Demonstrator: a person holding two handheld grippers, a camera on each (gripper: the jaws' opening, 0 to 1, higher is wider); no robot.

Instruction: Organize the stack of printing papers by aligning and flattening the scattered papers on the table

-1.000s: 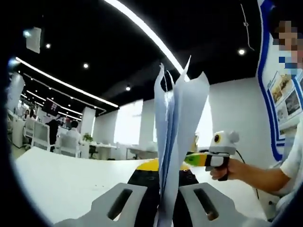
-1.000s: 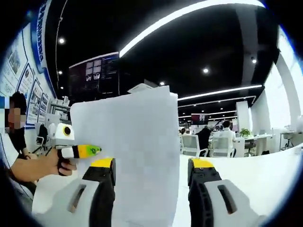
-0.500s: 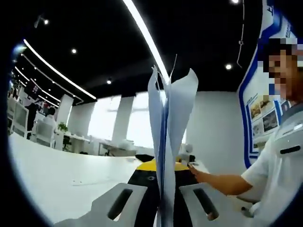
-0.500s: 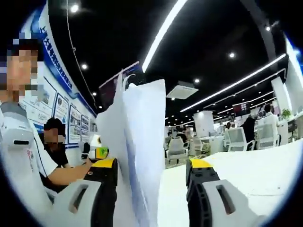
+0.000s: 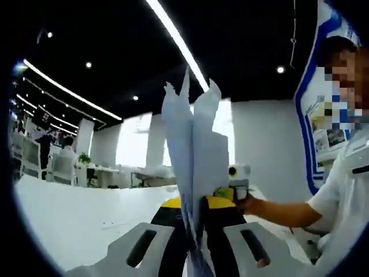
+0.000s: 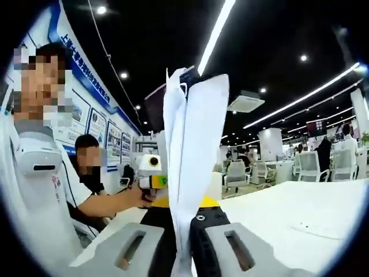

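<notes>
The stack of printing papers [image 5: 193, 167] stands upright on edge, raised above the white table [image 5: 75, 216], with its sheets fanning apart slightly at the top. In the left gripper view the left gripper [image 5: 195, 228] has its two jaws closed tight against the lower part of the stack, the sheets rising straight up from between the yellow-tipped black pads. In the right gripper view the same stack [image 6: 193, 156] appears edge-on, and the right gripper [image 6: 183, 231] is likewise clamped on its lower edge, jaws drawn together with only the paper between them. The right gripper [image 5: 236, 182] also enters the left gripper view from the right, held in the person's hand [image 5: 245, 202], just beside the stack. The left gripper [image 6: 151, 173] enters the right gripper view from the left, held by a hand [image 6: 135, 196]. The person's white shirt [image 6: 34, 190] fills the left side of that view. Office chairs [image 6: 308, 167] and desks stand well behind the table, under long ceiling light strips [image 6: 216, 34].
</notes>
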